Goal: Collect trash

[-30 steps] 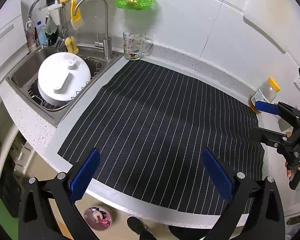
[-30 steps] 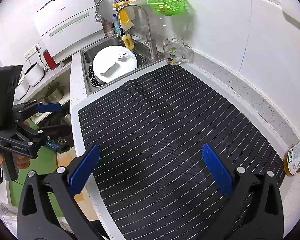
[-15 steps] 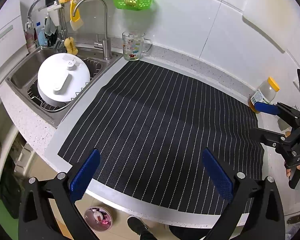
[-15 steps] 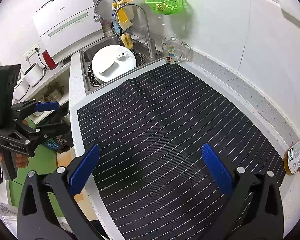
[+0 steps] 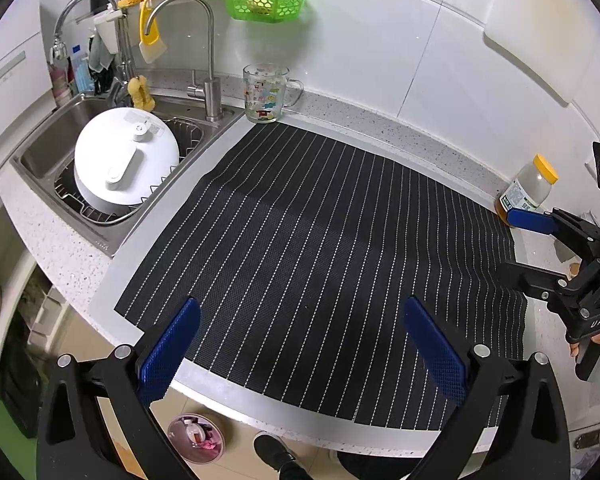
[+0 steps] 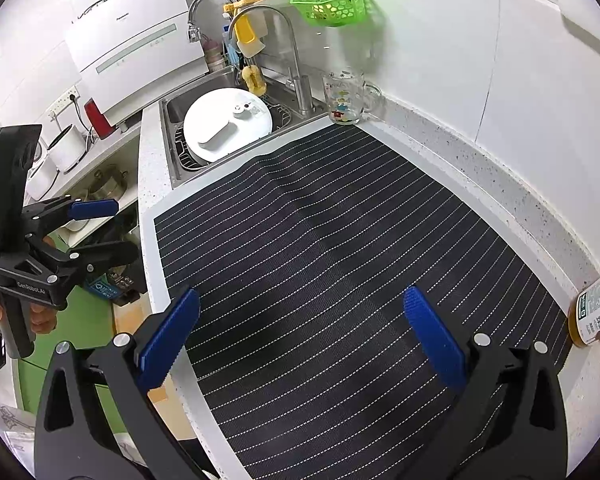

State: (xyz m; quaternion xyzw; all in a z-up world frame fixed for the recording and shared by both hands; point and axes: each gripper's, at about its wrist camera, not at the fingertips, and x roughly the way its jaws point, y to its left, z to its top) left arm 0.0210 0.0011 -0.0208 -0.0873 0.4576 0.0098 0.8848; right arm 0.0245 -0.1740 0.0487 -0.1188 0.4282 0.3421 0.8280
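My left gripper (image 5: 300, 348) is open and empty, held above the front edge of a black striped mat (image 5: 320, 248) on the counter. My right gripper (image 6: 300, 336) is open and empty above the same mat (image 6: 332, 248). Each gripper shows in the other's view: the right one (image 5: 512, 240) at the mat's right edge, the left one (image 6: 112, 228) off the counter's left side. A plastic bottle with a yellow cap (image 5: 526, 190) holding a little amber liquid stands at the mat's right end; it also shows in the right wrist view (image 6: 594, 308). No loose trash shows on the mat.
A sink (image 5: 48, 148) holds a white round lid (image 5: 126, 160) on a wire rack. A printed glass mug (image 5: 266, 94) stands by the tap (image 5: 208, 52). A green basket (image 5: 266, 0) hangs on the wall. A small bin (image 5: 196, 438) stands on the floor below the counter edge.
Both grippers have drifted only slightly; the views shift a little. Both stay open and empty.
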